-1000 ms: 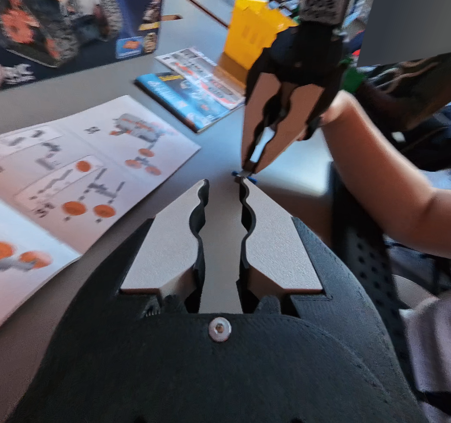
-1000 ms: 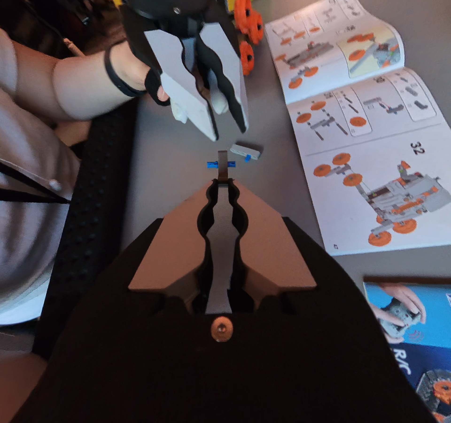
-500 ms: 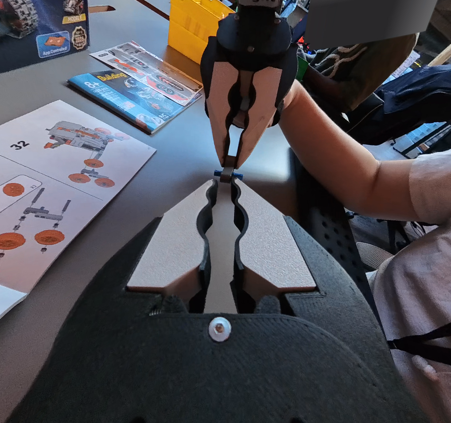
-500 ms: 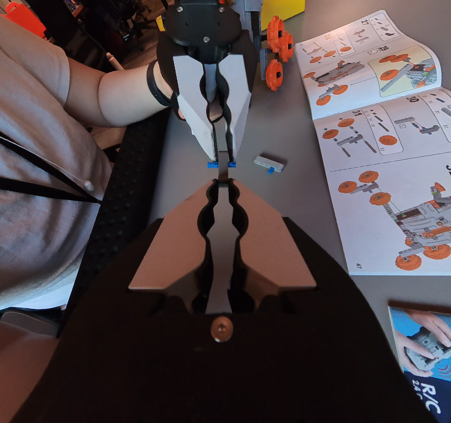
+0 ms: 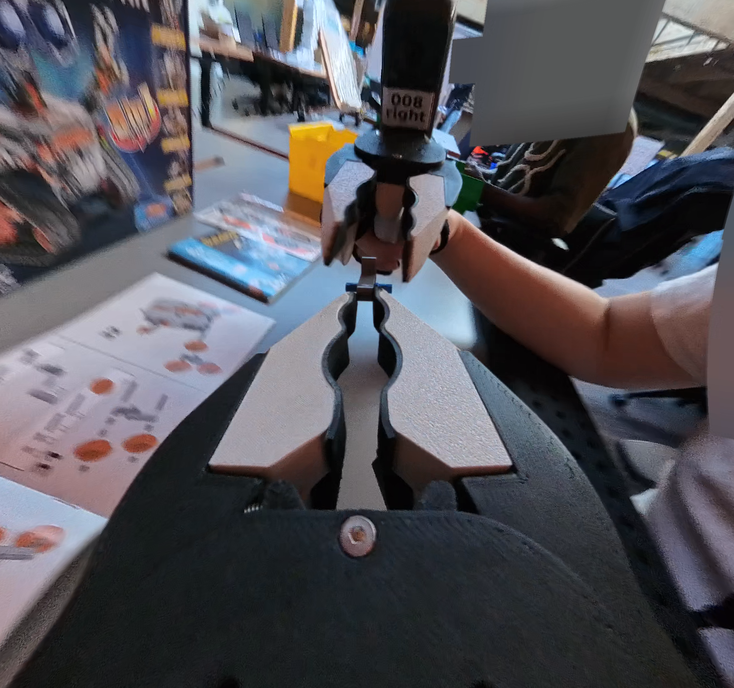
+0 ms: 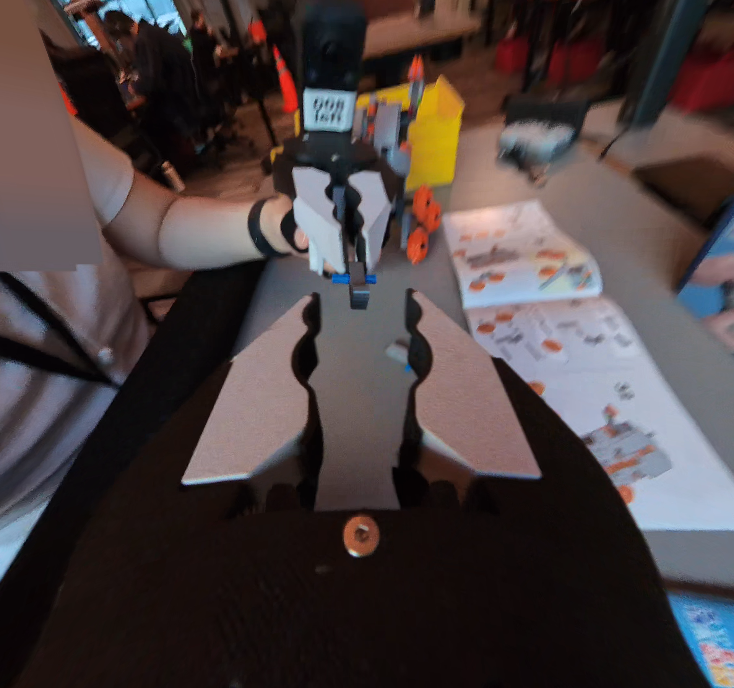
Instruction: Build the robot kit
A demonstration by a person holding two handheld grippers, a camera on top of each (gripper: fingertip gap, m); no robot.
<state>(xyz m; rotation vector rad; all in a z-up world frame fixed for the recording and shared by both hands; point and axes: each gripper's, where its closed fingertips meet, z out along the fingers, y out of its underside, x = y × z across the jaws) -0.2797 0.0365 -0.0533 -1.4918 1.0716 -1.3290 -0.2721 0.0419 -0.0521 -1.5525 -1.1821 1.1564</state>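
My left gripper (image 5: pixel 367 295) is shut on a small dark grey beam piece with a blue pin through it (image 5: pixel 367 285), held above the grey table (image 5: pixel 429 311). The piece sticks out past the fingertips. My right gripper (image 6: pixel 363 297) is open and empty, facing the left one, its tips just short of the piece (image 6: pixel 359 285). In the left wrist view the right gripper (image 5: pixel 371 268) stands behind the piece with jaws apart. In the right wrist view the left gripper (image 6: pixel 351 268) pinches the piece. A small light grey piece with a blue pin (image 6: pixel 397 351) lies on the table by my right finger.
An open instruction booklet (image 5: pixel 119 371) (image 6: pixel 556 331) lies on the table. A grey model with orange wheels (image 6: pixel 423 220) stands by a yellow bin (image 6: pixel 433 144) (image 5: pixel 313 160). A blue booklet (image 5: pixel 246 260) and a large kit box (image 5: pixel 91 105) sit farther back. People stand in the background. My left and right fingertips are right by each other.
My left gripper has shut on the pinned piece. My right gripper has let go of it, opened and drawn back. Both grippers have tilted up from the table.
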